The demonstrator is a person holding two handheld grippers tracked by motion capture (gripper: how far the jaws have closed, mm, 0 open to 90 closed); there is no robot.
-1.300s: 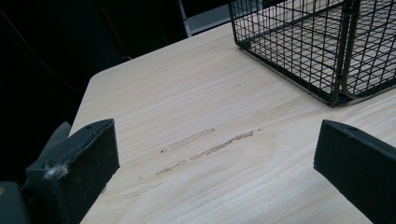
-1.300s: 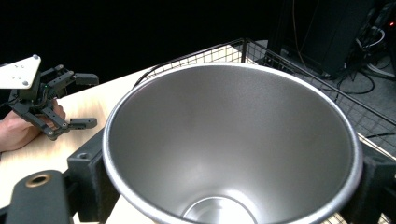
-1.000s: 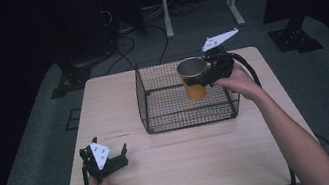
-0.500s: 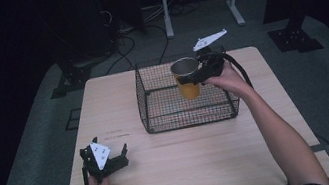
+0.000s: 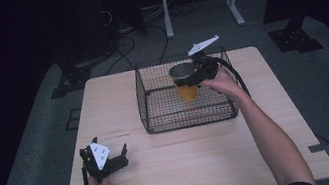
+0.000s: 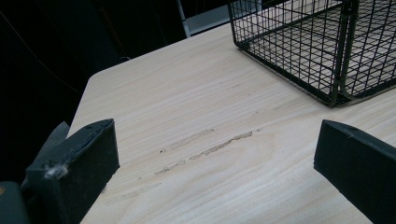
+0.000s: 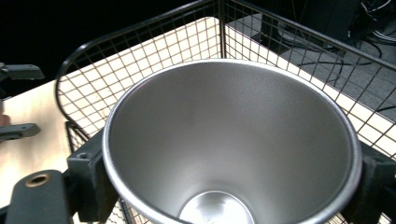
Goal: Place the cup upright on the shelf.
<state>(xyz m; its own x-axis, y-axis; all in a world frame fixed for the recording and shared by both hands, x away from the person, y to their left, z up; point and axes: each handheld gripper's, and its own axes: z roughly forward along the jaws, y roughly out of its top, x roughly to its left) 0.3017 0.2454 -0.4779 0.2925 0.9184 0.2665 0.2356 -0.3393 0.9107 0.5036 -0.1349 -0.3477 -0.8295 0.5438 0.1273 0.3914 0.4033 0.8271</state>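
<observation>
Tumbler (image 5: 184, 80), steel inside and orange outside, sits upright in the centre of the high view, held above the open top of the black wire basket (image 5: 157, 119), toward the basket's far right part. The right gripper (image 5: 198, 73) clamps it: in the right gripper view the two black jaws press against opposite sides of the tumbler (image 7: 233, 149) just under its rim, one at lower left and one at lower right of the frame, and the shiny hollow interior faces the camera with the basket mesh (image 7: 140, 60) behind and below. The right hand (image 5: 221, 82) reaches in from the lower right of the high view, its forearm crossing the basket's near right corner.

At the lower left of the high view the left gripper (image 5: 113, 160) rests low over the light wooden table (image 5: 189, 159), well apart from the basket. In the left gripper view its jaws stand wide apart with nothing between them, bare tabletop (image 6: 201, 130) in the gap and the basket's corner (image 6: 336, 60) at upper right.
</observation>
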